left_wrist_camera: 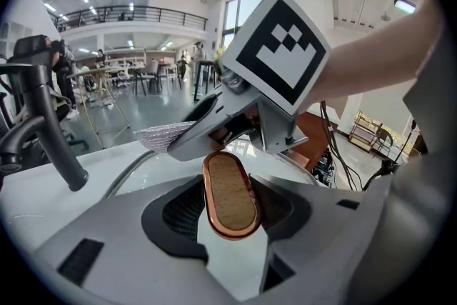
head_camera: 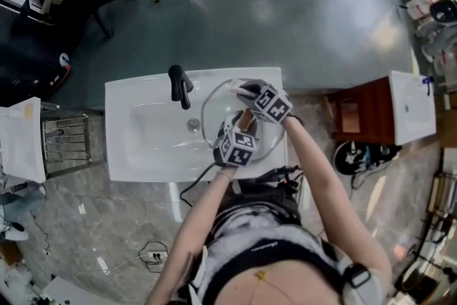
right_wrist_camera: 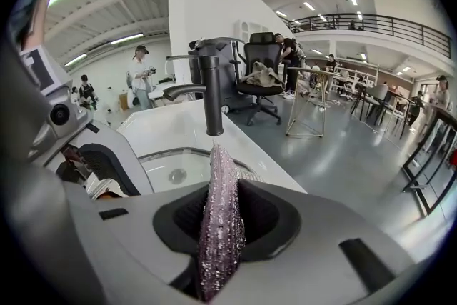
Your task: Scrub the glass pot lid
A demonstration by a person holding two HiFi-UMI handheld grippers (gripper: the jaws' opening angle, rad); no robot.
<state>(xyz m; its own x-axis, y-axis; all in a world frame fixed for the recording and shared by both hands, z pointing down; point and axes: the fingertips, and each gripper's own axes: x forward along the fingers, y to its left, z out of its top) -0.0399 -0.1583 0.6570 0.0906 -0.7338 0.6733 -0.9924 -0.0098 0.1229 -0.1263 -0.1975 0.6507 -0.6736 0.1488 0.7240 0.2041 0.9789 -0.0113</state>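
Sparkly scrubbing cloth (right_wrist_camera: pixel 220 246) sits clenched in the right gripper (right_wrist_camera: pixel 221 189), just beyond the left gripper (left_wrist_camera: pixel 232 191), which grasps the glass pot lid (head_camera: pixel 218 111) by its wooden knob (left_wrist_camera: pixel 230 203) over the sink (head_camera: pixel 143 132); scrubbing seems in hand, next calling for firm cloth strokes across the glass.

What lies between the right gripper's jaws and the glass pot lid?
A glittery scrubbing cloth, clamped in the right gripper, sticks out toward the glass pot lid. The right gripper view shows this; contact with the glass is not clear there.
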